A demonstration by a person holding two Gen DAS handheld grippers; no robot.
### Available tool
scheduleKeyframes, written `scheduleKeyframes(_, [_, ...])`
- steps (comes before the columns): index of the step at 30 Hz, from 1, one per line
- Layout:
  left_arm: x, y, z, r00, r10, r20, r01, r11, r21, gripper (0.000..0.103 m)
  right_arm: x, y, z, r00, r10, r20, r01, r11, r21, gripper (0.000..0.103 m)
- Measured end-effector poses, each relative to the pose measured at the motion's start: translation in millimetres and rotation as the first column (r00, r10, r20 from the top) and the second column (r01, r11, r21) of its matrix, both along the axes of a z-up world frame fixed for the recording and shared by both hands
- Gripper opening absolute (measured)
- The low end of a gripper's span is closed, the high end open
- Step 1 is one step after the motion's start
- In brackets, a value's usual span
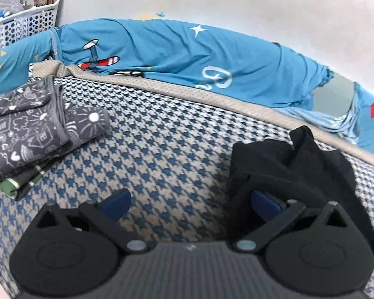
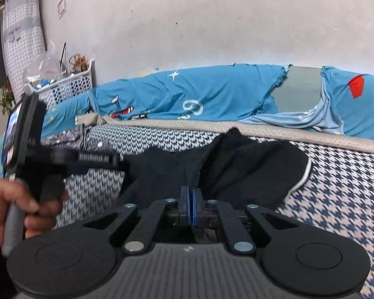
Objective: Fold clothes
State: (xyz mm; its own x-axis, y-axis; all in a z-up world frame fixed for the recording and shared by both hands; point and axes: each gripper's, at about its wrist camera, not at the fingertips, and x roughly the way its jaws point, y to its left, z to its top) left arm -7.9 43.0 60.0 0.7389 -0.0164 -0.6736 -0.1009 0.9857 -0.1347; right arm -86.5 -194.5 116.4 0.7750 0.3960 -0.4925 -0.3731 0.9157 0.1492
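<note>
The bed (image 1: 177,134), covered in a blue-and-beige houndstooth mattress cover, fills most of both views, with a bright blue printed sheet (image 1: 187,57) bunched along the wall behind it. Left of that sits a white perforated basket (image 1: 25,25) full of odds and ends. On the mattress at the left lies a grey patterned garment (image 1: 25,134), already folded, resting on something green-striped.

The task's thing now is the black garment (image 2: 236,164), crumpled in a loose heap near the far edge of the mattress, with a thin white trim line showing at its right side. It looks soft, light and limp, so it should drape and sag rather than hold shape; a pinch at a hem or corner ought to serve better than a grab at the bulk.

The left gripper (image 1: 189,204) has its jaws spread wide, the right blue pad against the dark cloth, nothing clamped. The right gripper (image 2: 190,206) has its jaws pressed together at the near edge of the black fabric; whether cloth is pinched between them cannot be told. A hand (image 2: 15,214) holds the left tool's handle
</note>
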Motion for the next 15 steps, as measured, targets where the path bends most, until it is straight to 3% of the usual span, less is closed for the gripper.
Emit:
scheduleKeyframes(6, [-2,-11,4,0.999,-0.044,0.026,0.045,0.999,-0.029,0.103,-19,-1,-15,0.997,0.054,-0.048,-0.055,0.998,-0.035,0.004])
scheduleKeyframes(15, [3,-41,-4,0.994,-0.111,0.022,0.111,0.994,-0.004,0.103,-34,10,-44,0.975,0.164,-0.15,-0.18,0.979,-0.098,0.003])
